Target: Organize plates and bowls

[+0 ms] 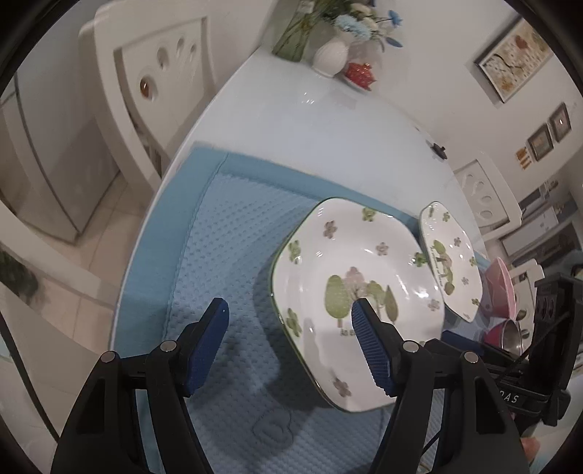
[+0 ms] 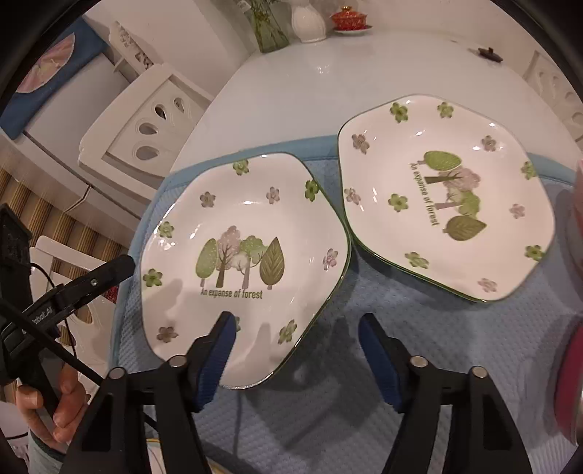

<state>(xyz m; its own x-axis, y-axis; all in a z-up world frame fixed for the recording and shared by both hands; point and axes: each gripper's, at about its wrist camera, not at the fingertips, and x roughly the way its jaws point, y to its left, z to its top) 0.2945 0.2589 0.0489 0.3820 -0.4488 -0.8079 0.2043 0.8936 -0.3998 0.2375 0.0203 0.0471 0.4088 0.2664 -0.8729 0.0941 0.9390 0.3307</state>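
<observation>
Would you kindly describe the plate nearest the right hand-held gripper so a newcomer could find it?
On the white table lies a blue mat carrying two tree-printed plates. The nearer plate is the left one in the right wrist view; unlike its neighbour, its caption reads upright.

Two forest-print plates (image 2: 244, 251) (image 2: 448, 197), two pink bowls (image 1: 501, 291) (image 1: 499, 333), one blue mat (image 2: 328, 419), two vases (image 2: 309, 20) (image 2: 267, 31)

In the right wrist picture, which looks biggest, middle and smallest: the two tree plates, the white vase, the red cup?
1. Near plate and far plate: look alike, unranked.
2. White vase, partly cropped, far away.
3. Red cup, also far away.
</observation>
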